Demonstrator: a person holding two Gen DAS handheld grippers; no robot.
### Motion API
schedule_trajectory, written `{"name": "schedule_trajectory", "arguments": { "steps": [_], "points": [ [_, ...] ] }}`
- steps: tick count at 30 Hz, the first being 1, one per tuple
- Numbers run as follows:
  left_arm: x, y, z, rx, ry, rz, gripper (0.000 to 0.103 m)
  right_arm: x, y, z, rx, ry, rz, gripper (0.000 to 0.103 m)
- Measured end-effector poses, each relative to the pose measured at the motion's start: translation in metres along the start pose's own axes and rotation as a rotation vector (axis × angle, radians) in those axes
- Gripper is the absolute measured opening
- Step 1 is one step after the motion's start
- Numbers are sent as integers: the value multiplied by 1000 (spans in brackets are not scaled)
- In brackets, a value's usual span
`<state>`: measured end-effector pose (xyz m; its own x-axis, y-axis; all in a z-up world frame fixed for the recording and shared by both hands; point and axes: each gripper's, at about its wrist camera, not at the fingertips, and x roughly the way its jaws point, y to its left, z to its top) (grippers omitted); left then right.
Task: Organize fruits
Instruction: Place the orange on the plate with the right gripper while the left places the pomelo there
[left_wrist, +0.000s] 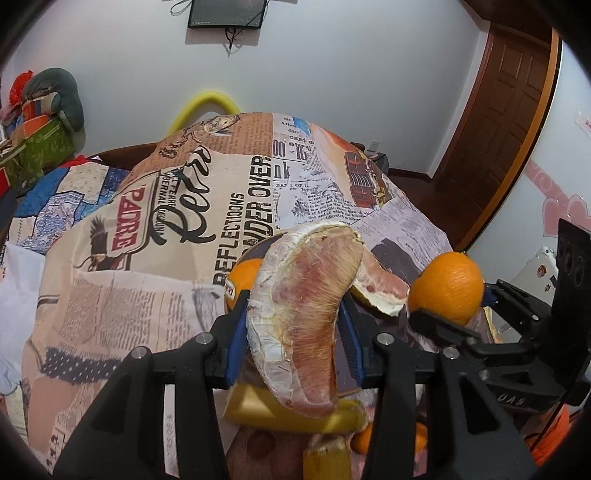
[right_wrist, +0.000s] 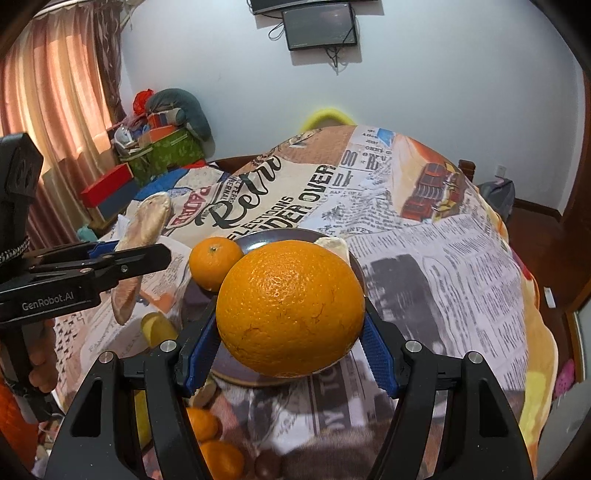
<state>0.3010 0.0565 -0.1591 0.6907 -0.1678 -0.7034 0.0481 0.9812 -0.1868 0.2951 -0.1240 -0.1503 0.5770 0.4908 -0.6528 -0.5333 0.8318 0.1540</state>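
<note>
Pomelo wedge (left_wrist: 303, 314) clamped between the blue pads of left gripper (left_wrist: 293, 325), held up over the cloth (left_wrist: 110, 295), well above the fruit below. Big orange (right_wrist: 290, 314) squeezed between the pads of right gripper (right_wrist: 291, 332), lifted over the dark plate (right_wrist: 273, 238). On the plate: a small orange (right_wrist: 214, 263) at the near-left rim and a piece of peeled pomelo (right_wrist: 334, 245) at the far side. Near the bottom of both views, under the grippers: bananas (left_wrist: 295, 413) and more mandarins (right_wrist: 218, 456), lying on the cloth, not on the plate.

Risks from here, as judgement only:

- Wedge soft and curved, gripped only near the middle; too strong squeeze could tear the membrane or press out juice, too weak could let it slide out.
- Orange round and smooth, held across its widest part; small tilt of the wrist could roll it out of the pads.
- Plate not large, already partly filled; orange set down near the rim could roll off onto the cloth, or push the small orange over the edge.
- Both grippers near to each other over the same plate; lowering together could bring collision, so better one after other.
- Cloth wrinkled and sloping at the sides, so dropped fruit probably rolls away.
</note>
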Motion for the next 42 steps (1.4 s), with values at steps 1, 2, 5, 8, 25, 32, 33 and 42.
{"name": "schedule_trajectory", "arguments": {
  "steps": [1,2,5,8,25,32,33,42],
  "points": [
    [4,0,1,1,2,0,44,4,0,1,-4,4,1,67],
    [6,0,3,2,4,-1,44,9,0,2,-9,11,2,67],
    [16,2,7,1,11,-2,44,18,1,3,-19,26,8,67],
    [25,4,9,0,23,-8,44,28,1,4,-30,45,13,67],
    [56,6,16,9,61,-17,44,51,2,4,-50,109,78,68],
    [46,2,19,19,44,-26,45,47,11,-1,-92,109,66,68],
    [44,2,20,18,42,-27,45,45,11,0,-91,103,66,68],
    [9,0,21,20,4,-4,45,14,0,10,-47,45,43,68]
  ]
}}
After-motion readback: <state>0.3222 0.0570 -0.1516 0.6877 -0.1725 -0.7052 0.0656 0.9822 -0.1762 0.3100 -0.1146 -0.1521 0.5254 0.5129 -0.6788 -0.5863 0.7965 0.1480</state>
